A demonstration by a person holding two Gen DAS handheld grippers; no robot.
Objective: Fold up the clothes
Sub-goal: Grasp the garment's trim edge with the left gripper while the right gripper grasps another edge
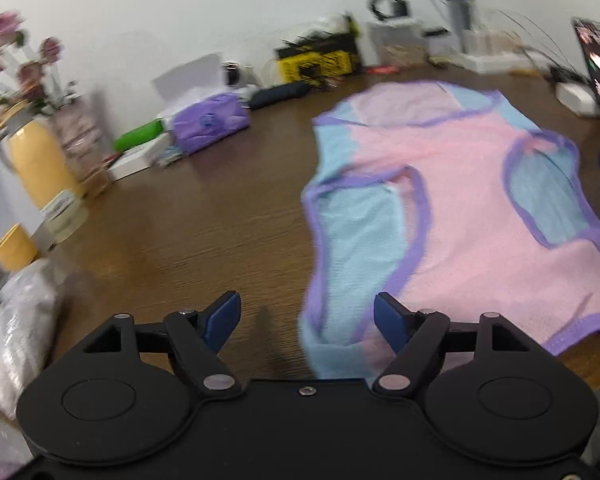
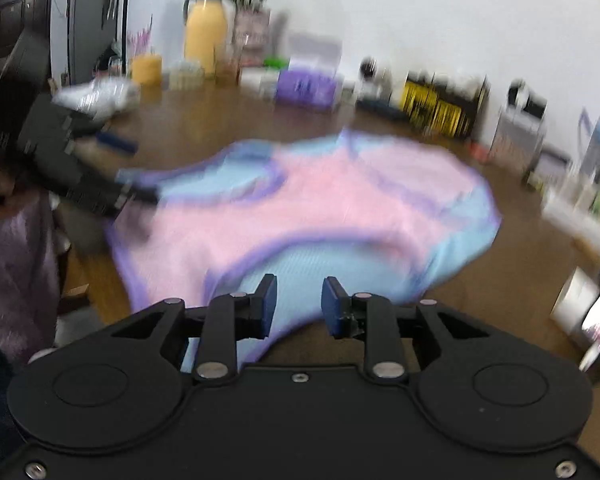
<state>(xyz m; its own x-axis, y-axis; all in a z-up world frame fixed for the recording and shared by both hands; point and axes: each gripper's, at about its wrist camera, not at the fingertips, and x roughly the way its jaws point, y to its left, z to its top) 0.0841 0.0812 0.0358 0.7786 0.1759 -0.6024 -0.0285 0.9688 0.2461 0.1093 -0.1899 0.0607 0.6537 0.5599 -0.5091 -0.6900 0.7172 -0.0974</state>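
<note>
A: Left gripper (image 1: 307, 322), fingers (image 1: 225, 318) spread wide and holding nothing, hangs over the near edge of the garment (image 1: 452, 200); a blue side panel lies under the gap between them.

B: And the right gripper (image 2: 299, 305)?

A: Its fingers (image 2: 269, 304) stand parted by a narrower gap, also empty, above a blue armhole panel at the garment's near side. Whether they touch the cloth cannot be told through the blur.

B: Where does the garment lie?

A: Spread flat on the brown bench (image 1: 204, 232), pink in the middle, blue at the sides, purple trim round the openings. It looks unfolded. In the right wrist view the left gripper (image 2: 136, 172) shows at the garment's left edge.

B: What surrounds it?

A: Along the white wall at the back of the bench: a yellow flask (image 1: 40, 160) with pink flowers (image 1: 16, 56) beside it, a yellow cup (image 1: 16, 246), a purple pouch (image 1: 210, 122), a green object (image 1: 138, 136), a yellow-and-black box (image 1: 318, 62) and a small white camera (image 1: 234, 74). A clear plastic bag (image 1: 20, 328) sits at the near left. A lit screen (image 1: 598, 64) stands at the far right.
</note>
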